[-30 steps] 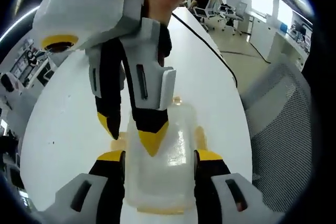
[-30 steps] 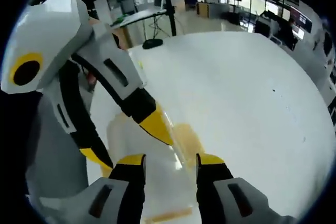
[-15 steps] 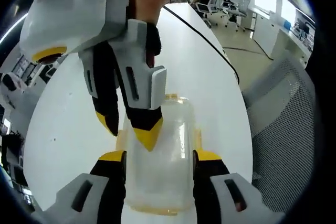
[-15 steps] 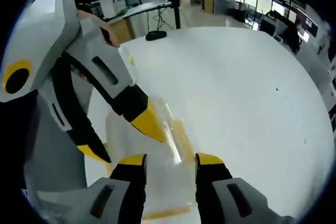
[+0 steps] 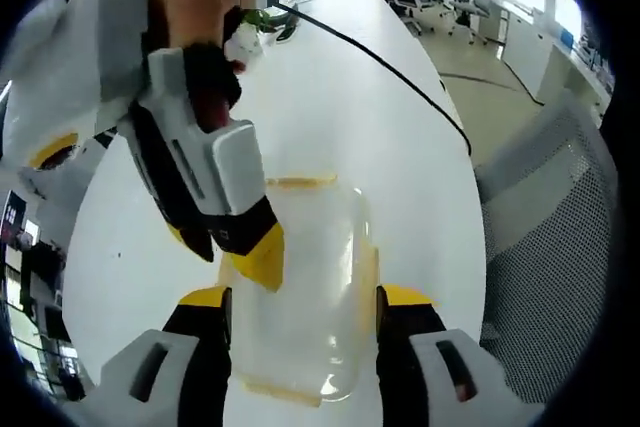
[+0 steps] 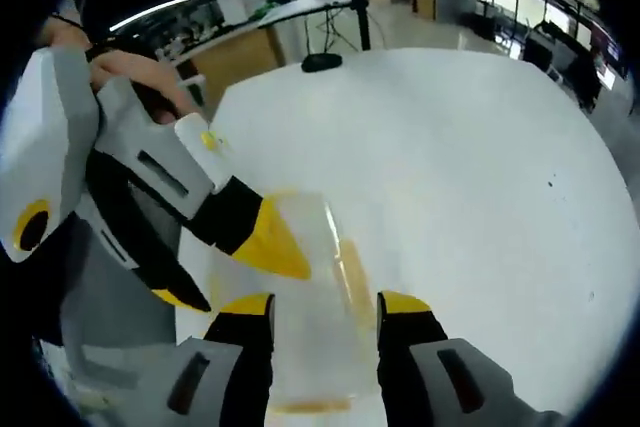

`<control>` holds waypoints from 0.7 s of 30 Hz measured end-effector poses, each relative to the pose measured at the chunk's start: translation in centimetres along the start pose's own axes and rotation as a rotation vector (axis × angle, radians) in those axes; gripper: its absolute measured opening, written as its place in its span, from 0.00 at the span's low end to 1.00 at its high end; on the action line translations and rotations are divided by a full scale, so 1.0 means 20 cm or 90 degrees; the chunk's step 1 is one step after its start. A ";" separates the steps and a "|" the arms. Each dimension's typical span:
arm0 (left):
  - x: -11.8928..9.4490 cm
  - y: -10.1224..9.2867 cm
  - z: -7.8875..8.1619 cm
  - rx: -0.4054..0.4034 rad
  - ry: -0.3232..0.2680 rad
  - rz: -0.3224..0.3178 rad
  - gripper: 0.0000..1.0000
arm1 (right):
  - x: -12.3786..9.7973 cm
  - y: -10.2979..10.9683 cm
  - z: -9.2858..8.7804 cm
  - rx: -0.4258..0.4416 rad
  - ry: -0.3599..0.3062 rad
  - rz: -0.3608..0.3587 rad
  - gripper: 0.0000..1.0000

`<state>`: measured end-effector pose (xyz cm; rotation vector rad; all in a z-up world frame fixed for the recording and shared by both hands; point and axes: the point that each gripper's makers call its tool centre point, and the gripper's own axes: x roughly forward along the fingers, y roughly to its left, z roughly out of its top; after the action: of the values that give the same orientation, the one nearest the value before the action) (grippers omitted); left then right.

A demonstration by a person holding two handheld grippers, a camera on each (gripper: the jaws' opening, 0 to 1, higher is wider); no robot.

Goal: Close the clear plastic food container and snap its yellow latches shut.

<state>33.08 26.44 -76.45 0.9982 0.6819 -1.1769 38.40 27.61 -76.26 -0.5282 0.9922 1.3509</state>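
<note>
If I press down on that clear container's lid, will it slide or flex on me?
The clear container looks thin-walled and empty, so it is probably light and may flex. It sits on a smooth white table, so it could skid. Bracing it between the left claw should help.

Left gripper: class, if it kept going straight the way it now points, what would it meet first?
Most likely the clear container, lying between and just beyond the left gripper tips; depth is uncertain, though.
</note>
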 end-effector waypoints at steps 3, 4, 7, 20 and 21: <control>0.02 0.00 -0.02 -0.015 0.009 0.004 0.60 | 0.02 0.00 0.00 0.001 0.009 0.015 0.39; 0.02 0.00 -0.03 -0.004 0.014 0.009 0.58 | 0.03 0.00 0.00 -0.002 0.017 0.020 0.39; 0.03 0.01 -0.03 -0.002 0.018 0.009 0.58 | 0.04 0.01 0.01 -0.006 0.022 0.034 0.39; 0.07 0.01 -0.02 0.018 0.006 -0.007 0.60 | 0.05 -0.02 -0.03 0.022 0.056 0.053 0.35; 0.07 0.01 -0.02 0.021 0.002 -0.009 0.60 | 0.05 -0.03 -0.03 0.027 0.060 0.051 0.35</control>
<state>33.75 26.31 -77.73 1.0236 0.6751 -1.2027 38.61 27.54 -77.58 -0.5281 1.1279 1.3833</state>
